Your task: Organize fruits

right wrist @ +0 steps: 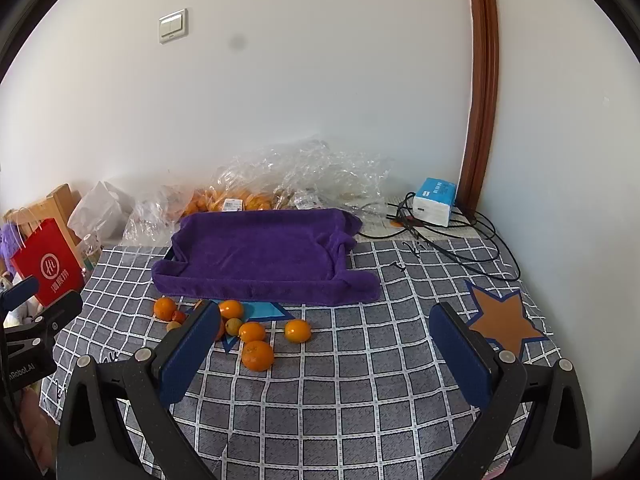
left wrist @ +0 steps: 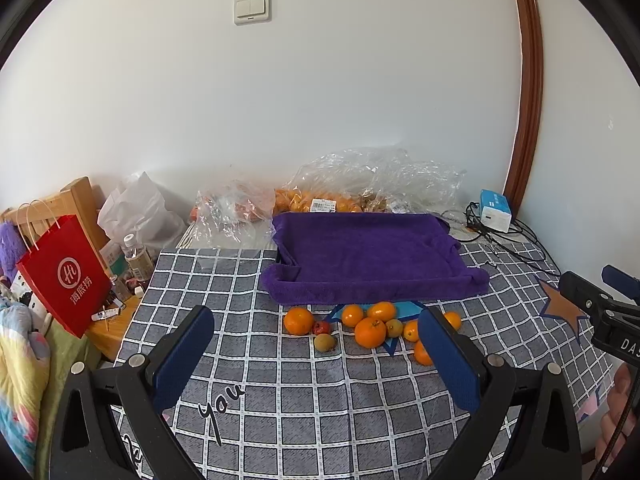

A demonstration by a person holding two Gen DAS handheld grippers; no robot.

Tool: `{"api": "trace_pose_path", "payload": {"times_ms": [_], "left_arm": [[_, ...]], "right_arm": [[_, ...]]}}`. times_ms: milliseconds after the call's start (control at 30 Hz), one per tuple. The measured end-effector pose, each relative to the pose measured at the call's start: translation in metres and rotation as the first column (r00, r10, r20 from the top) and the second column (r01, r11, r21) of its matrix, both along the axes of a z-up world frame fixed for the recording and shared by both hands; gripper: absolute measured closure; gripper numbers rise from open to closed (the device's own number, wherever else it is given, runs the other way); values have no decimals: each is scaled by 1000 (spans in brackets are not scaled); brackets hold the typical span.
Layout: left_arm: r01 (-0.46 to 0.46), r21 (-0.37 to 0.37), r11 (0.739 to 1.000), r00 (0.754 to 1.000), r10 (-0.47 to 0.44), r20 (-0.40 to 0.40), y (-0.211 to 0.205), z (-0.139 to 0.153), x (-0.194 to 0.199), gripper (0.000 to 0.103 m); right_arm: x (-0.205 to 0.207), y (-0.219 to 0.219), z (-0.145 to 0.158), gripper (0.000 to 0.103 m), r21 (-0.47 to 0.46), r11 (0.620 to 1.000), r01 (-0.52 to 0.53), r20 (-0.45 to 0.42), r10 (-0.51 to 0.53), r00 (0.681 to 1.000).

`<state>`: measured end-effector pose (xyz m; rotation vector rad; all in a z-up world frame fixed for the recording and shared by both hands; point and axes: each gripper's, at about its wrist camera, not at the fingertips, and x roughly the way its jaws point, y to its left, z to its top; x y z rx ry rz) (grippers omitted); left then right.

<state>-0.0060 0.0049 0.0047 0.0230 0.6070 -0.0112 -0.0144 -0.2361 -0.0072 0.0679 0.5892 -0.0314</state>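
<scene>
Before my purple towel-lined tray (left wrist: 368,256), loose oranges (left wrist: 370,332) glossy and small, red bag (left wrist: 66,276) marked "Hl", both my tools (left wrist: 316,356) (right wrist: 324,354) spread wide, holding nothing.

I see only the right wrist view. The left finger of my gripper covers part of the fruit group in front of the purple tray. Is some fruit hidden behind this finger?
Observer: Yes. The left wrist view shows two fruits there: a large orange and a smaller orange behind it, nearer to the purple tray.
Operator: And the left gripper? I see only its body at my left edge.
Observer: The left gripper is open, with nothing between its fingers. It is above the checked cloth and points toward the fruit.
</scene>
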Motion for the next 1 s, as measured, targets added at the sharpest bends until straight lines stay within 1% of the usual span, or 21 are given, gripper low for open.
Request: {"api": "trace_pose_path", "payload": {"times_ms": [400, 567, 1000], "left_arm": [[2, -17, 1000, 1000, -2, 3, 2, 1, -2, 0], [0, -16, 1000, 1000, 0, 4, 3, 1, -3, 0], [-3, -20, 1000, 1000, 3, 3, 5, 2, -2, 0]], "right_arm": [[-3, 2, 0, 1, -13, 1000, -2, 3, 2, 1000], [-4, 5, 1, 1, -37, 999, -9, 12, 10, 1000], [-5, 5, 0, 1, -7, 1000, -13, 12, 13, 1000]]}}
